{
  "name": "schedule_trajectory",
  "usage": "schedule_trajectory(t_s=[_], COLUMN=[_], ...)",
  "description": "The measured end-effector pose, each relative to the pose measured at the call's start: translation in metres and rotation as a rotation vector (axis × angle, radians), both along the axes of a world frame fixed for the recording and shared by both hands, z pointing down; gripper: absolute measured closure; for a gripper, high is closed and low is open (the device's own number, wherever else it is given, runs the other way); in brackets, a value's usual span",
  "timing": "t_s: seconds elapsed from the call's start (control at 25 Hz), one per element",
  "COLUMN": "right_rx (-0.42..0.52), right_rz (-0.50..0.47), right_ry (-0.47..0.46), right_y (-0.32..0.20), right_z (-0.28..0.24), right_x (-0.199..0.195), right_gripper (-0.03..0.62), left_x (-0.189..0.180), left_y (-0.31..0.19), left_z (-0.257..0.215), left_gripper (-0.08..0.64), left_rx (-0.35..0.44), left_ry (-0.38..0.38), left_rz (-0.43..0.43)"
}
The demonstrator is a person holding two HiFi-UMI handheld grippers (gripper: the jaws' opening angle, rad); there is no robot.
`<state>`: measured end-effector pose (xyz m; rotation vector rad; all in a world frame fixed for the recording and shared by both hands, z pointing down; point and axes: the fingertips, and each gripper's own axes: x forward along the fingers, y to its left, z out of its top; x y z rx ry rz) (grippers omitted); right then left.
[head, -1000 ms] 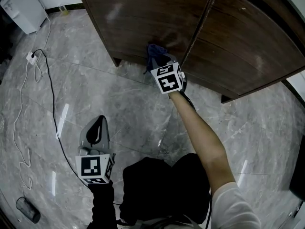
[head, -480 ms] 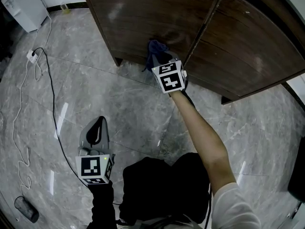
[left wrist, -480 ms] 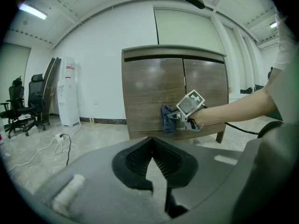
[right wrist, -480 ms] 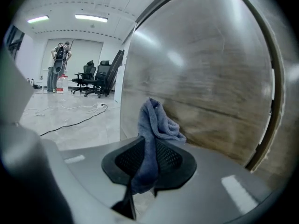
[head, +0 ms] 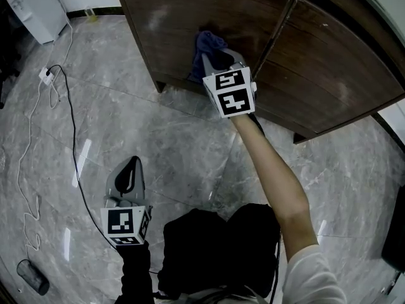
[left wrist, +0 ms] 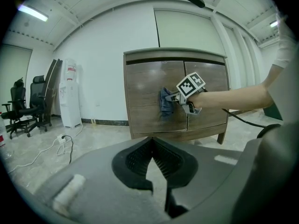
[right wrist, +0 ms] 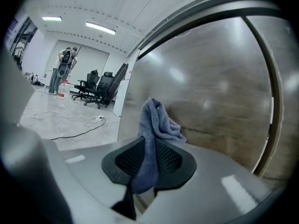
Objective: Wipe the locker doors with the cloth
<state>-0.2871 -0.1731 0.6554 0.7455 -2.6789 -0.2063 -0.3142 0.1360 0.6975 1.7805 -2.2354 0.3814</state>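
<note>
The right gripper (head: 216, 57) is clamped on a blue-grey cloth (head: 206, 44). A fold runs down between its jaws, and the bunched upper part is pressed against the left locker door (head: 177, 18), close to the seam with the right locker door (head: 329, 62). The left gripper (head: 130, 173) hangs low over the marble floor (head: 158, 125), well apart from the locker, with its jaws together and nothing between them.

The main risk is the grip: only a narrow fold is pinched, so drag against the wood could pull the cloth out. If the bunch rolls aside, the hard jaw tips could scrape the veneer. A stroke across the seam could snag cloth in the gap. The cable (head: 71, 138) trailing over the floor could catch a foot on a sideways step.
</note>
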Motion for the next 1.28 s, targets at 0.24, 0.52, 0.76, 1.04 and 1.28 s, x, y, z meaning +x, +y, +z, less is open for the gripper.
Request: schedule_trajectory(t_s=[0.24, 0.52, 0.76, 1.04, 1.28], right_rx=[0.078, 0.140, 0.203, 0.214, 0.228], right_rz=[-0.001, -0.011, -0.024, -0.017, -0.012], right_ry=[-0.065, -0.111, -0.127, -0.174, -0.184], right_y=[-0.005, -0.006, -0.002, -0.004, -0.004], right_z=[-0.053, -0.104, -0.139, -0.161, -0.153], right_x=[-0.002, -0.010, -0.016, -0.016, -0.016], right_gripper=[0.523, 0.523, 0.523, 0.523, 0.522], left_x=[0.000, -0.002, -0.005, -0.012, -0.014], left_y=[0.001, 0.001, 0.002, 0.005, 0.005], left_z=[-0.006, -0.010, -0.015, -0.016, -0.013], left_gripper=[0.557, 0.558, 0.558, 0.558, 0.557], left_rx=[0.010, 0.019, 0.027, 0.029, 0.026], left_ry=[0.000, -0.002, -0.007, -0.020, -0.020], left_rz=[-0.001, 0.001, -0.004, -0.016, -0.016])
